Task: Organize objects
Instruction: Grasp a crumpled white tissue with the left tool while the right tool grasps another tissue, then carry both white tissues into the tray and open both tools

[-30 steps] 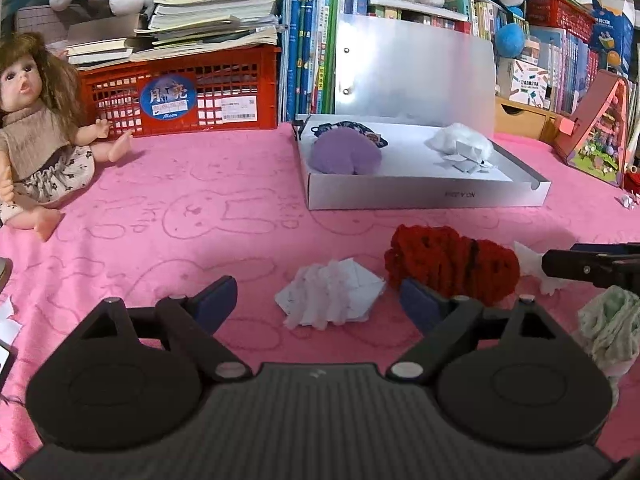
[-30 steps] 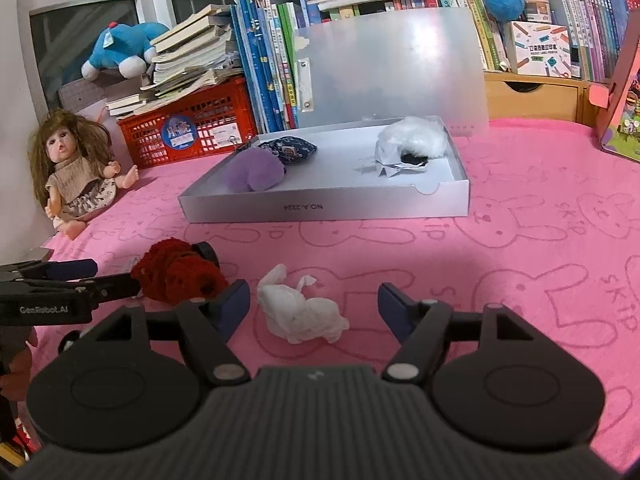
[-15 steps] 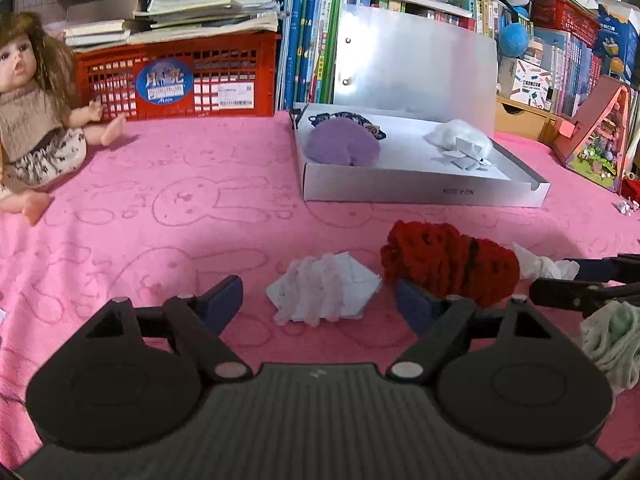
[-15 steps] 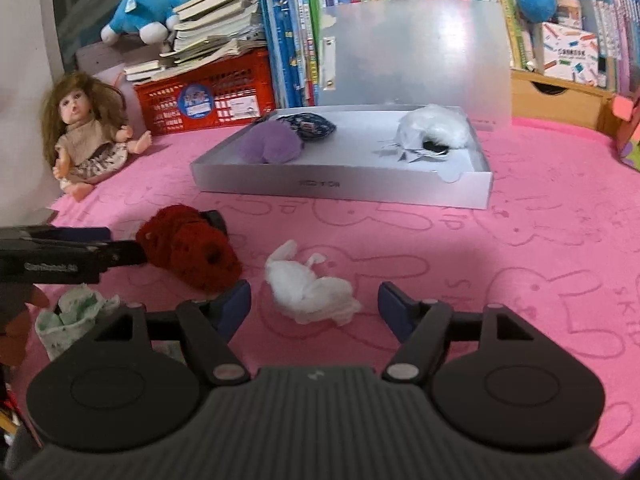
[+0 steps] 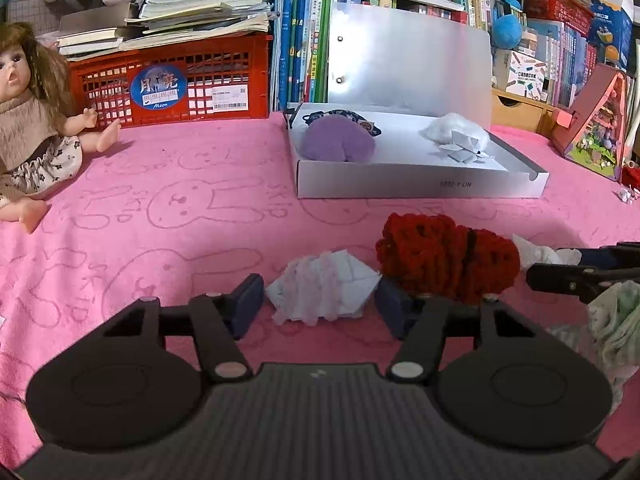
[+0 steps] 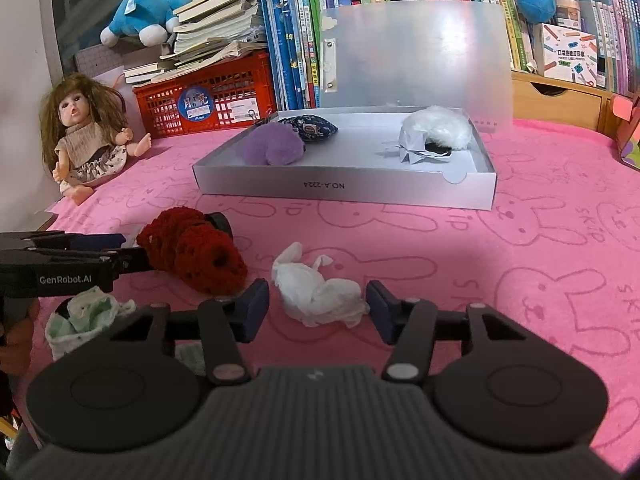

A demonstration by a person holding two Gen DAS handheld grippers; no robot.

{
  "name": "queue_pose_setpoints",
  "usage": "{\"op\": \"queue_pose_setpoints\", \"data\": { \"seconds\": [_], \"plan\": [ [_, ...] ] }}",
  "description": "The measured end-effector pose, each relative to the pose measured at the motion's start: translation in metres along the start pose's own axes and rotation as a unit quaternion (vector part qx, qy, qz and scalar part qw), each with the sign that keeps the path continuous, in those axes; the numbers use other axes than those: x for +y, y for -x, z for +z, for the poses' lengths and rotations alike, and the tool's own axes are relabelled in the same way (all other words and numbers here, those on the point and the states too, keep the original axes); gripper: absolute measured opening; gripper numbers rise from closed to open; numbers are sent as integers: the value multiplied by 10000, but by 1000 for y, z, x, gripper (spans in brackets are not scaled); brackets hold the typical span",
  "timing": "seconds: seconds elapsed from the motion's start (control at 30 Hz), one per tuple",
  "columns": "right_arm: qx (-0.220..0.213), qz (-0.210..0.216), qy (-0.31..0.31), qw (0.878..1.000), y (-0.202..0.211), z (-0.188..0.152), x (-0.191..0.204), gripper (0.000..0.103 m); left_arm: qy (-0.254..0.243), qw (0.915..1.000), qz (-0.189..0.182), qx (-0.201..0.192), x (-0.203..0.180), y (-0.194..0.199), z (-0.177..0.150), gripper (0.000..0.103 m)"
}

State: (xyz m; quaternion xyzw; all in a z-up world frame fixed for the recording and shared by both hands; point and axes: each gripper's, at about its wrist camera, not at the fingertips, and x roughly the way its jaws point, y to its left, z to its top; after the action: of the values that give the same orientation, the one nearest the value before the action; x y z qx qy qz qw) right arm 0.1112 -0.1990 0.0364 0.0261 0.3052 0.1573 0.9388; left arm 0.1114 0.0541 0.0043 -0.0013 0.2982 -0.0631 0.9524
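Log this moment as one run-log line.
left gripper: closing around folded white paper | right gripper: closing around crumpled white tissue | neither gripped yet | white box: open

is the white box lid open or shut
Open. The translucent lid stands upright behind the white box, leaving the purple plush and white fluffy item inside exposed.

We see our left tongs (image 5: 318, 306) and right tongs (image 6: 318, 312) alike: matte black ribbed bodies, two round discs apiece, silver screws at the arm pivots, dark blue pads (image 5: 248, 300). One side reads "GenRobot.AI".
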Motion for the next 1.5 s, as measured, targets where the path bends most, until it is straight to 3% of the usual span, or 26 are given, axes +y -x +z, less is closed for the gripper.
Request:
{"op": "queue_pose_setpoints", "data": {
  "seconds": [0.33, 0.8, 1.13, 1.5],
  "plan": [
    [-31, 4, -44, 10000, 2, -1, -1, 47, -131, 9998, 104, -134, -5, 7, 0, 57],
    [-72, -6, -49, 10000, 4, 3, -3, 47, -239, 9992, 154, -282, -8, 19, 7, 53],
    [-333, -256, 78, 9991, 10, 29, -8, 47, -261, 9983, 88, -520, -11, 25, 37, 53],
    [-424, -591, 18, 9974, -7, 79, -32, 47, -400, 9968, -70, -687, -26, -5, 91, 53]
  ]
}}
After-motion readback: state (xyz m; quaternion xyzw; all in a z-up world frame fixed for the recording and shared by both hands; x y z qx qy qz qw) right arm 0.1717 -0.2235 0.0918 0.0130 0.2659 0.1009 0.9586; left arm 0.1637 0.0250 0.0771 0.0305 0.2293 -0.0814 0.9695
